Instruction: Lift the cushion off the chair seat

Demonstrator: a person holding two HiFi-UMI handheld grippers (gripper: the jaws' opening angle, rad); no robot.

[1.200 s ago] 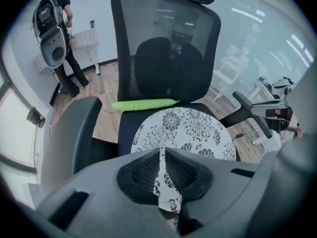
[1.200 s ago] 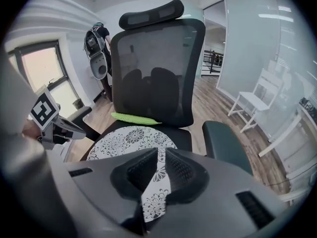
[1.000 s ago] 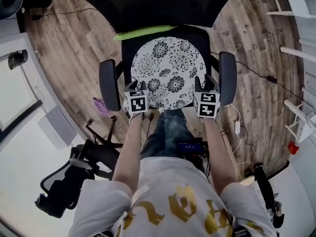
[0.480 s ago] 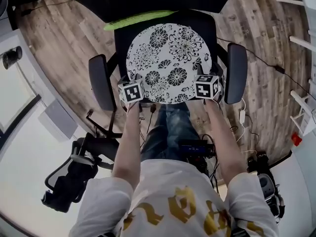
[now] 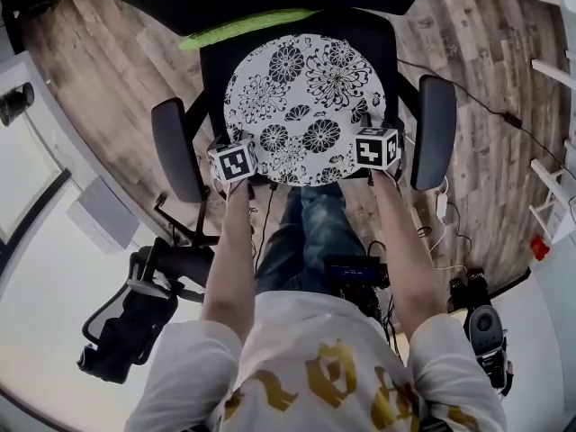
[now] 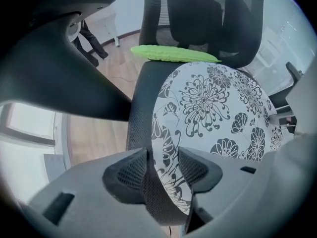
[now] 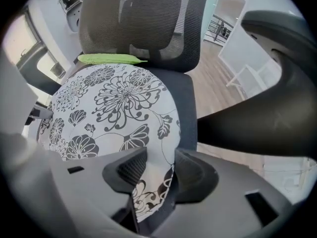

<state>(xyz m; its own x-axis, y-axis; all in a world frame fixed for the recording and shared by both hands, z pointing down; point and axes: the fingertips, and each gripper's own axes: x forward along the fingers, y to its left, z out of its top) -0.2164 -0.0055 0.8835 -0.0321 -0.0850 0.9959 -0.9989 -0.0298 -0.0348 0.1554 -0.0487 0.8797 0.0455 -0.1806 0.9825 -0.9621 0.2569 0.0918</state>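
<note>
A round cushion (image 5: 304,106), white with bold black flower prints, lies flat on the black mesh chair seat (image 5: 214,66), covering most of it. A flat green pad (image 5: 247,27) sits at the far edge by the backrest (image 7: 143,19). The left gripper (image 6: 161,165) straddles the cushion's near-left rim, its jaws opening wide with rim and seat edge between them. The right gripper (image 7: 154,170) straddles the near-right rim, its jaws closing around the printed edge, not yet clamped.
</note>
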